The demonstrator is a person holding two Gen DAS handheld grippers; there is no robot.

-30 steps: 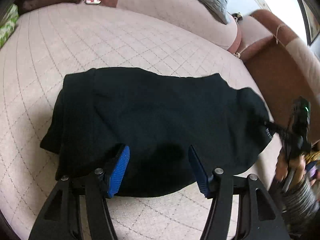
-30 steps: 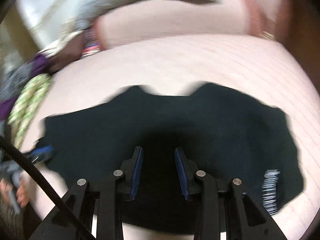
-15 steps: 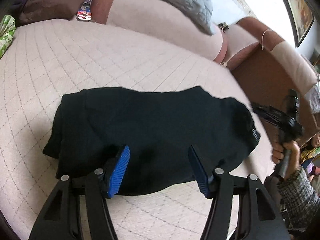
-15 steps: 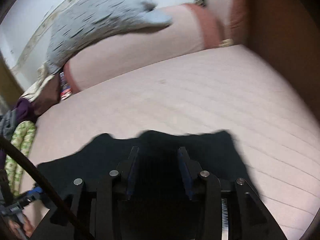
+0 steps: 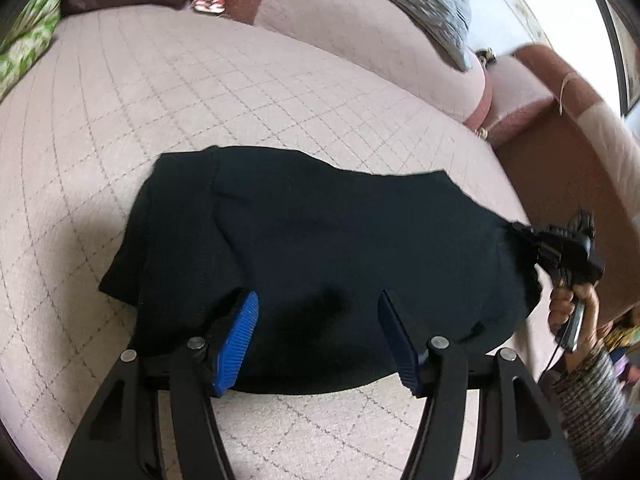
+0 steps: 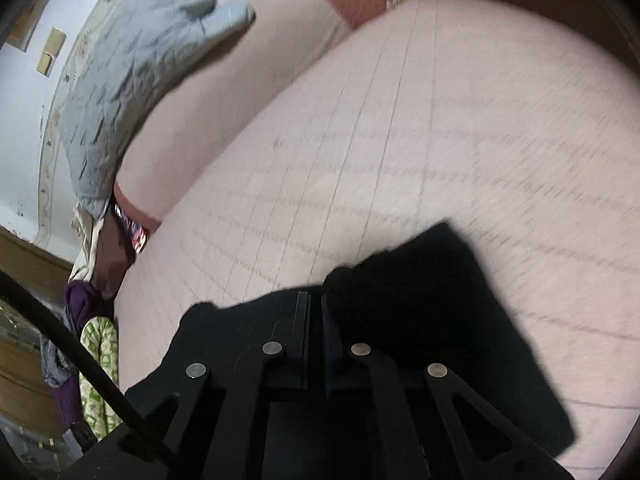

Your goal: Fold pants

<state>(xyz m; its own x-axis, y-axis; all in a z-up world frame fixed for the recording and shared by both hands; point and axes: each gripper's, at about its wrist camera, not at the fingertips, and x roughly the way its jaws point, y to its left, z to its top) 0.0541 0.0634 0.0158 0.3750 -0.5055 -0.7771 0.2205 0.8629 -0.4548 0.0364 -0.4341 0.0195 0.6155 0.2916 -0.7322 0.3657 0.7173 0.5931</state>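
Ahead of my left gripper [image 5: 318,332], open over the pants [image 5: 320,256], my right gripper [image 6: 316,312] apparently pinches their edge; I would lift evenly.

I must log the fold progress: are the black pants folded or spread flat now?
Folded. The black pants lie as a compact bundle on the quilted cushion, with a layered edge at their left end.

Black pants [image 5: 320,248] on a pale pink, grid-quilted cushion [image 5: 200,92] — grey quilted pillow [image 6: 136,60], blue-padded left hand-held gripper [image 5: 316,332].
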